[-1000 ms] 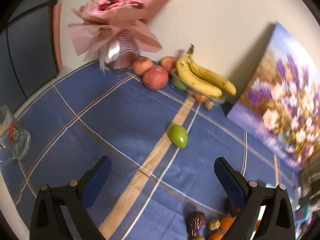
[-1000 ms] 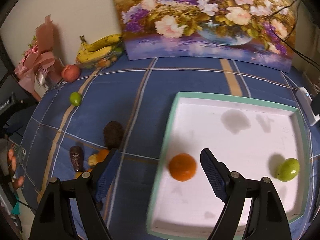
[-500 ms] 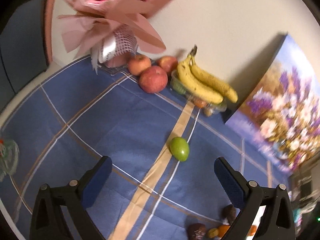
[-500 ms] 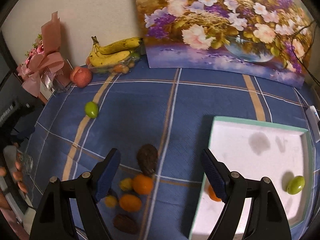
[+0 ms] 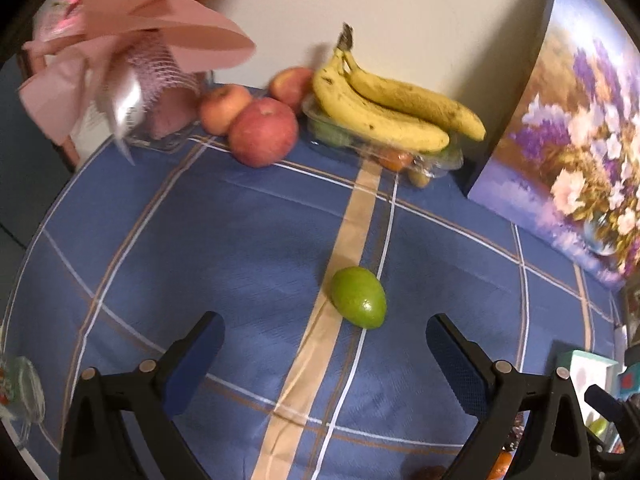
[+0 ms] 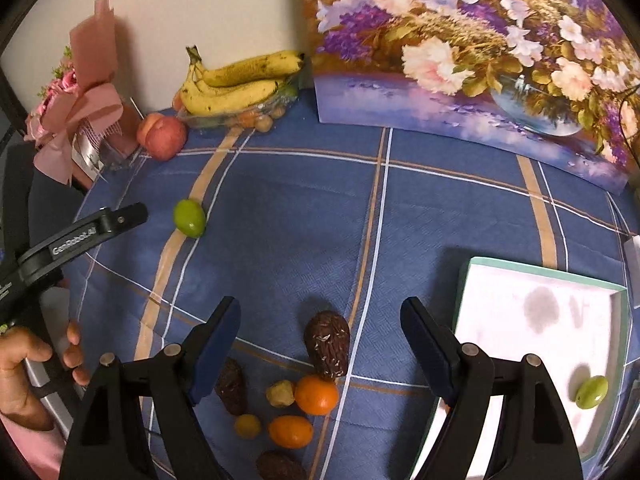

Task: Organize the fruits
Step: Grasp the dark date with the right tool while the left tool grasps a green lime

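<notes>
The green fruit [image 5: 359, 297] lay mid-desk on the tan stripe, just ahead of the wide-open, empty left hand-held gripper [image 5: 324, 350]; smooth, firm and rollable, best pinched across its short middle.

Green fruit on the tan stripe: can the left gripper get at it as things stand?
Probably yes. The left gripper is open and empty, with the green fruit lying just ahead of its fingers on bare tablecloth. Nothing lies between them; the apples and bananas sit well behind.

Blue plaid tablecloth [image 6: 280, 208], green fruit [image 5: 359, 303], yellow bananas [image 5: 384, 108], red apples [image 5: 263, 131].
</notes>
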Demonstrator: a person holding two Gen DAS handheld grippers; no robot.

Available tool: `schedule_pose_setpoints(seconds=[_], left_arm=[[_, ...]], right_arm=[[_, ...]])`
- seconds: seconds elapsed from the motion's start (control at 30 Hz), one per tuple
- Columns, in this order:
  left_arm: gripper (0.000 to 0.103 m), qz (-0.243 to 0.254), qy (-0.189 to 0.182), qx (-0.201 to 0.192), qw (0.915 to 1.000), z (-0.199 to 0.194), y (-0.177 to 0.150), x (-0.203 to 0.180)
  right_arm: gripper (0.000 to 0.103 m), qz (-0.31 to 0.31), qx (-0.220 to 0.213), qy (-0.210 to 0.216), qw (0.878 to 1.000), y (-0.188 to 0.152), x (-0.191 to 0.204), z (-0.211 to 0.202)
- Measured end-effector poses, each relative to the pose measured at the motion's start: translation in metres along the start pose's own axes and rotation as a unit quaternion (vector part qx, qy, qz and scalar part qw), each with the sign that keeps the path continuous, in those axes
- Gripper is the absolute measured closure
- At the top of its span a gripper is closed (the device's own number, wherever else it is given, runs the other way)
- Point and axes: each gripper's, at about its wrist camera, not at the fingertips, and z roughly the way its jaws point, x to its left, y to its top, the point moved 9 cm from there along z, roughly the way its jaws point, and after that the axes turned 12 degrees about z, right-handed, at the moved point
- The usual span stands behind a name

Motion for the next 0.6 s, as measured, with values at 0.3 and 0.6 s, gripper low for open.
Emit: schedule_pose_setpoints(seconds=[0.3,0.6], left_arm=[[0.012,0.016,-0.013,0.025,0.9995,0.04,0.001,-0.016],[0.035,0.003,-0.023,0.029,0.9993,0.061,0.002,-0.014]], right_arm=[[0.022,-0.01,0.047,-0.022,0.999,-0.014,-0.004,0.044],[0.045,-0.018,0.081,-0.038,0.996,-0.031,-0.008,0.079]])
